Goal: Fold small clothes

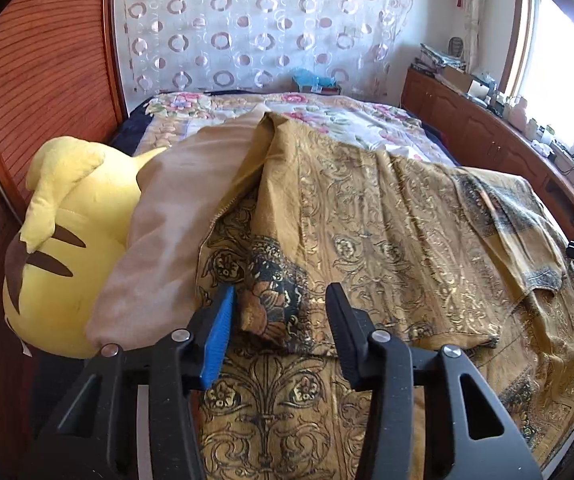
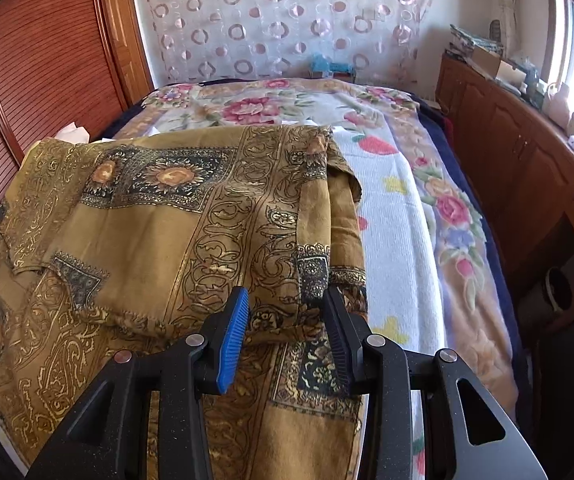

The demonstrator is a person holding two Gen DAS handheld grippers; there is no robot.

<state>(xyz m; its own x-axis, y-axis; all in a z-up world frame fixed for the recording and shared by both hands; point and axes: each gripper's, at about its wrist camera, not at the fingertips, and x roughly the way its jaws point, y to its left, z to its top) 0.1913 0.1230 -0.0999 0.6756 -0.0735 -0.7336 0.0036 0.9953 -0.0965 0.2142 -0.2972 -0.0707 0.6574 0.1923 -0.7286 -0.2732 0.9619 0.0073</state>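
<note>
A mustard-gold patterned cloth [image 1: 367, 220] with black and gold scrollwork lies spread and partly folded over on the bed; it also shows in the right wrist view [image 2: 167, 220]. My left gripper [image 1: 281, 300] is open, its fingers on either side of a folded corner of the cloth near the left edge. My right gripper [image 2: 285, 302] is open, its fingers on either side of a bunched fold at the cloth's right edge. Neither jaw pair is closed on the fabric.
A yellow plush toy [image 1: 67, 240] lies at the left under a beige cloth [image 1: 167, 220]. A floral blanket [image 2: 399, 200] covers the bed. A wooden headboard [image 1: 39, 80] stands at the left, a wooden cabinet [image 2: 527, 168] with clutter at the right.
</note>
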